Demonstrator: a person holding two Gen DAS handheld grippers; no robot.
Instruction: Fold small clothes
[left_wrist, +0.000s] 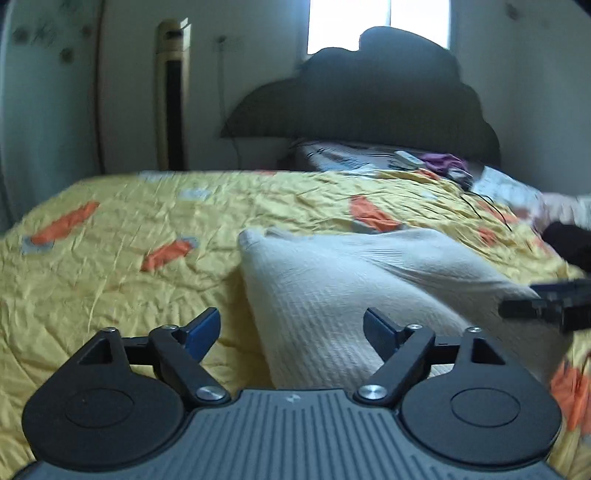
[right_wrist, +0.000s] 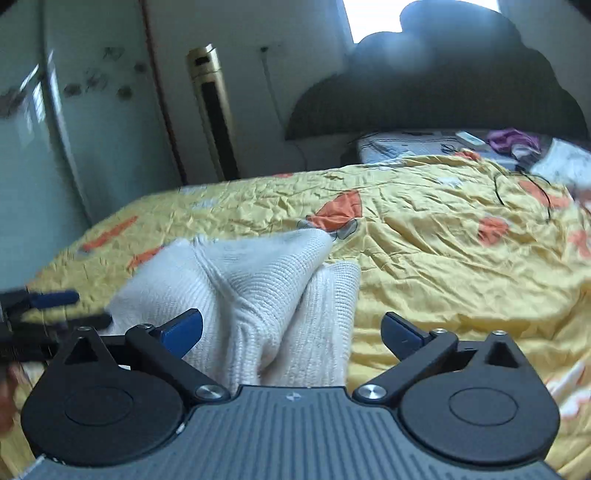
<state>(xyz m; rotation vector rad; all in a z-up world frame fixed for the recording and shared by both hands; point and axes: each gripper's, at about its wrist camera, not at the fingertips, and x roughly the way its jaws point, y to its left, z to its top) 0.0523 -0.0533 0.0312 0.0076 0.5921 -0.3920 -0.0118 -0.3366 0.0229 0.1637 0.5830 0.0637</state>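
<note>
A cream knitted garment (left_wrist: 351, 288) lies bunched on the yellow bedspread (left_wrist: 110, 295). In the left wrist view my left gripper (left_wrist: 291, 328) stands open just in front of it; its blue pads (left_wrist: 201, 330) touch nothing, and the cloth's left edge runs between the jaws. The right gripper (left_wrist: 546, 302) shows at the right edge, over the garment's far side. In the right wrist view the garment (right_wrist: 258, 295) rises in folds between the wide-open jaws of my right gripper (right_wrist: 291, 330), and the pads do not press on it. The left gripper (right_wrist: 48, 306) shows blurred at the left edge.
A dark cloud-shaped headboard (left_wrist: 369, 99) stands behind a pillow (left_wrist: 351, 157) that carries a remote (left_wrist: 406, 158), a purple cloth (left_wrist: 443, 162) and cables. A black cable (right_wrist: 524, 192) lies on the bedspread. A tall gold tower unit (right_wrist: 214, 110) and a wardrobe (right_wrist: 55, 129) stand beyond the bed's left side.
</note>
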